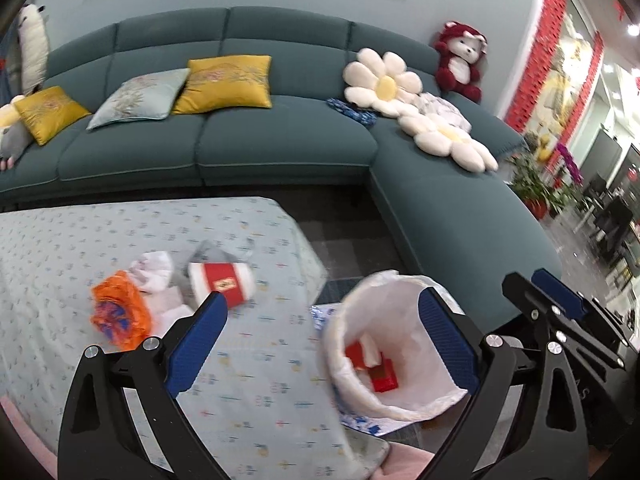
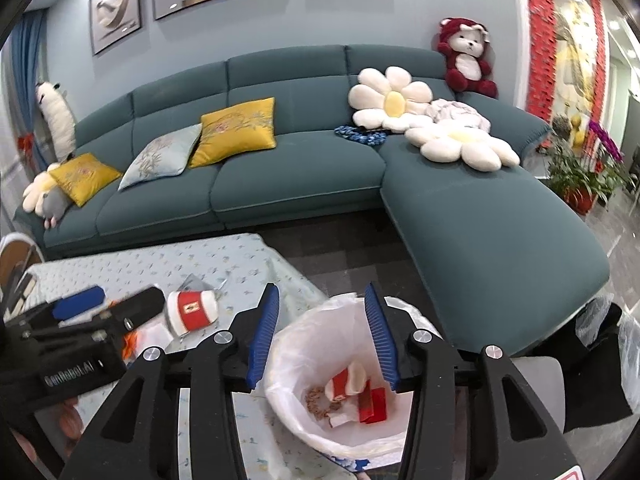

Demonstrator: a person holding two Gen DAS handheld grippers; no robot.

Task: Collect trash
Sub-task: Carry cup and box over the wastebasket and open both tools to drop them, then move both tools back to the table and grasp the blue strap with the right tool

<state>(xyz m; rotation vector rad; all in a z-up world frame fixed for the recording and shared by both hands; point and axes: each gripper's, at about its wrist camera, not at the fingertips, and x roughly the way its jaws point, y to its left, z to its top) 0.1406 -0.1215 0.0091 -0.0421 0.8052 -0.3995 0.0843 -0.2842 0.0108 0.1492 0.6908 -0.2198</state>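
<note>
The right hand-held gripper (image 2: 322, 336) hangs released and empty over the white-lined trash bin (image 2: 300, 360), which stands just right of the table (image 1: 248, 360) and holds red and white scraps. The left hand-held gripper (image 1: 320, 336) is spread wide, grasping nothing, near a red-and-white paper cup (image 1: 222, 282), an orange wrapper (image 1: 118, 308) and crumpled tissue (image 1: 154, 268) on the table.

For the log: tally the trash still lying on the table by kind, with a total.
Red-and-white paper cup: 1
Orange plastic wrapper: 1
White crumpled tissue or bag: 1
Grey wrapper behind the cup: 1
Total: 4, as far as the blur allows. Items already in the lined bin are not counted.
</note>
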